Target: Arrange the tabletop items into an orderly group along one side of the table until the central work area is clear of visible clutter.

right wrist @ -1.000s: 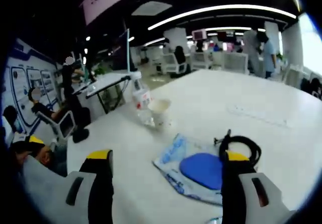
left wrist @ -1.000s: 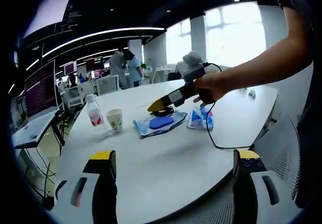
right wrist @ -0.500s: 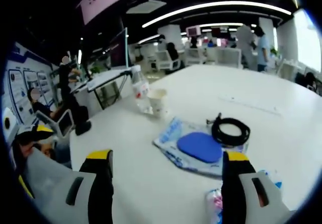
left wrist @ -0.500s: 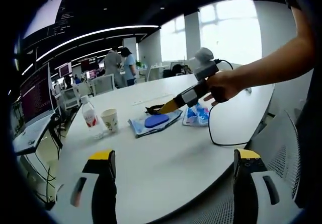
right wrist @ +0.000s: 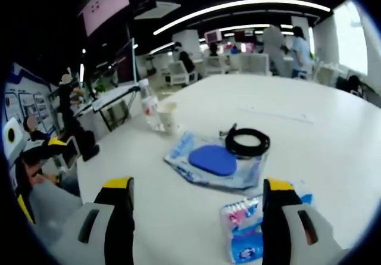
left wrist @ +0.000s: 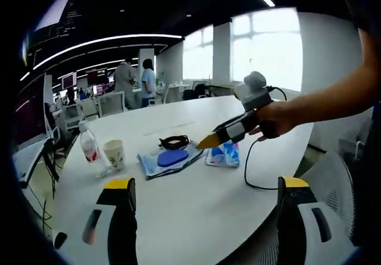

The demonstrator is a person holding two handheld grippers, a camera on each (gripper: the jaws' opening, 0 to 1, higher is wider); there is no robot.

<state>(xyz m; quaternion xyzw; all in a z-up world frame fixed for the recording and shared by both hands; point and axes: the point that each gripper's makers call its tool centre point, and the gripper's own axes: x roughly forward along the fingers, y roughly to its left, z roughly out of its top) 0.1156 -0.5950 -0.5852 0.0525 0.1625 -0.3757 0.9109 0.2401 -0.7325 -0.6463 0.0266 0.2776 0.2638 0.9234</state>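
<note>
Right gripper (right wrist: 196,217), jaws spread and empty, hovers over the table (right wrist: 333,134): blue wipes packet (right wrist: 250,235) just ahead between its fingertips, long axis running away from them (left gripper (left wrist: 202,214), likewise spread, sits farther back).

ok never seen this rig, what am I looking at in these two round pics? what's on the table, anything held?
No robot here: a person carries a two-jaw tool in each hand, and a fisheye camera rides on each. The left gripper view looks along the left tool, with its yellow-tipped jaws rising from the bottom; the right gripper view does the same for the right tool. The right tool also shows in the left gripper view, in the person's hand.

On the white table lie a water bottle, a paper cup, a clear pouch with a blue pad and a black cable coil on it, and a blue-and-pink packet.

Both tools are open and hold nothing.
</note>
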